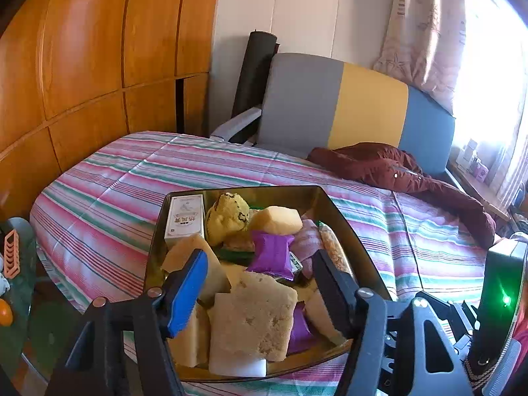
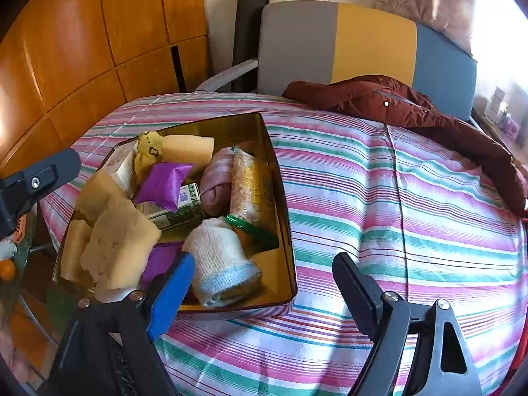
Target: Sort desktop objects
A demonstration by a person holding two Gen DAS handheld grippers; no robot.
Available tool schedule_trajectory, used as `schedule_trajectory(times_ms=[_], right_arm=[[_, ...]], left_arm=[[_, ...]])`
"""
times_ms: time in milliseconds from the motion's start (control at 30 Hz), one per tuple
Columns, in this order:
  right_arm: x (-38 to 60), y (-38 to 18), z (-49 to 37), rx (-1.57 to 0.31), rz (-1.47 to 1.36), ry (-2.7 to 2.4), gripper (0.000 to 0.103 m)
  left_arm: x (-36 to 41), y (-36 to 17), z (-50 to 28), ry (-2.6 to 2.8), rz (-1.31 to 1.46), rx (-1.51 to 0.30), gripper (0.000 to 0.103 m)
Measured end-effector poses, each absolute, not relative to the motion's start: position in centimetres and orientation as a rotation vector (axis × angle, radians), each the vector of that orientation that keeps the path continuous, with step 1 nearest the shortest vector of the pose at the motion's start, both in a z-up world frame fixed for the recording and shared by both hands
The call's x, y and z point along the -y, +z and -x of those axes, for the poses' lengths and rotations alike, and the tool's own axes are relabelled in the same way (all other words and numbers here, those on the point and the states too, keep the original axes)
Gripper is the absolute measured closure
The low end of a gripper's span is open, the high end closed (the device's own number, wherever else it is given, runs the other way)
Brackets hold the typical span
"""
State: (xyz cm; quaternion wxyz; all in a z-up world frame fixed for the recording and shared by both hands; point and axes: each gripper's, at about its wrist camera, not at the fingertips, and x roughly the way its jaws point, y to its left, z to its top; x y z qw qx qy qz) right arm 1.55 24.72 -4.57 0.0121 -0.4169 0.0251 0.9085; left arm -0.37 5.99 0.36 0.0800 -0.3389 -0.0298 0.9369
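Fingers (image 2: pixel 171 293) of both grippers are held spread and empty; soft, light sponge (image 1: pixel 252 316) is best pinched across its near edges.

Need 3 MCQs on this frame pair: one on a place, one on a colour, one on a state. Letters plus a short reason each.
1. Where does the gold tin rest?
A. on the striped bedspread
B. on a wooden floor
C. on the chair seat

2. What colour is the square foil packet lying on top of the pile?
A. red
B. purple
C. silver

3. What is the state of the right gripper?
A. shut on the rolled white sock
B. shut on nothing
C. open, holding nothing

Answers:
1 A: stripes surround the tin on every visible side in the right wrist view.
2 B: the packet is bright purple in both views.
3 C: its fingers stand wide apart, with the tin's corner and the bedspread showing between them and the sock touching neither.
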Motion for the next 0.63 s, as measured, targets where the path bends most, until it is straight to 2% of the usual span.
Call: schedule_trajectory(times_ms=[367,467,633], right_arm=[[-24.2,-4.8,-1.1,-0.052,1.316,2.827,0.016],[-24.2,-5.0,-1.1,-0.052,1.318,2.825,0.016],[-25.3,-4.4,-1.4,-0.102,1.237,2.823,0.016]], left_arm=[[-6.2,-0.2,0.8,2.784,1.032,0.052,0.040],[-6.3,-0.3,0.8,2.780,1.028,0.040,0.049],[-6.1,-0.7,1.1,2.760,1.047,0.042,0.049]])
